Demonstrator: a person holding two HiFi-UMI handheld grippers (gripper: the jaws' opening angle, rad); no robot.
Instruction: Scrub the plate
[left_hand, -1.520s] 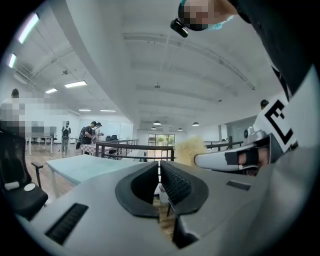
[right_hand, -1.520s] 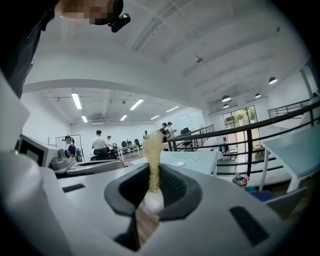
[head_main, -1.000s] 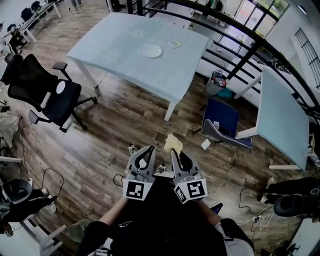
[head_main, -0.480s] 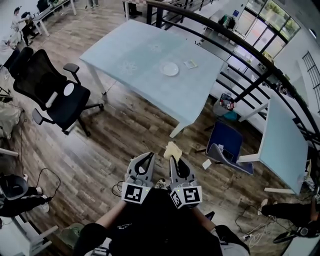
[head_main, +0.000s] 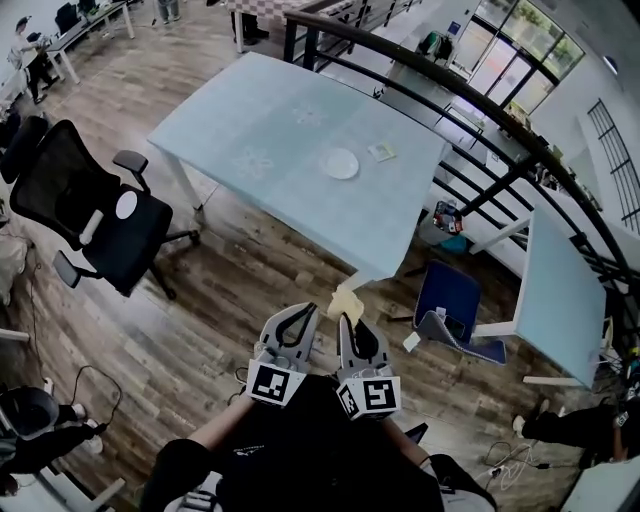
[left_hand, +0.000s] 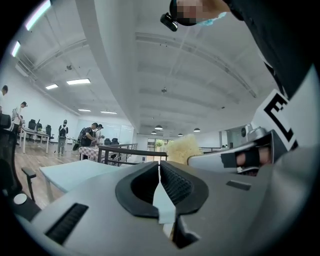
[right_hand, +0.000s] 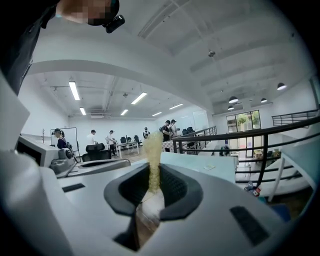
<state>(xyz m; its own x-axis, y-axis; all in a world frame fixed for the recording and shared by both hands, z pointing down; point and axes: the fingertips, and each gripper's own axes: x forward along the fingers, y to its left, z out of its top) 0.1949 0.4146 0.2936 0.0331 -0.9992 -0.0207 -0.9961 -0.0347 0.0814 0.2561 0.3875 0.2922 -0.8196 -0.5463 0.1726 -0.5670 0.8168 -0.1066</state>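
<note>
Head view shows both grippers low in the centre of the frame, close to your body, because you stand on the wooden floor, well apart from the work. Your right gripper is clenched on a yellow sponge, which stands up out of the jaws. In the right gripper view the sponge is pinched at its lower part, so I judge that most of it is free for rubbing. Your left gripper is closed on nothing, and in the left gripper view its jaws touch at the tips. I judge it is kept free to steady the plate. The plate lies in the upper middle of the frame, on the pale tabletop, just beside a small pale square thing. Scrubbing has not begun; you must first come to the tabletop.
</note>
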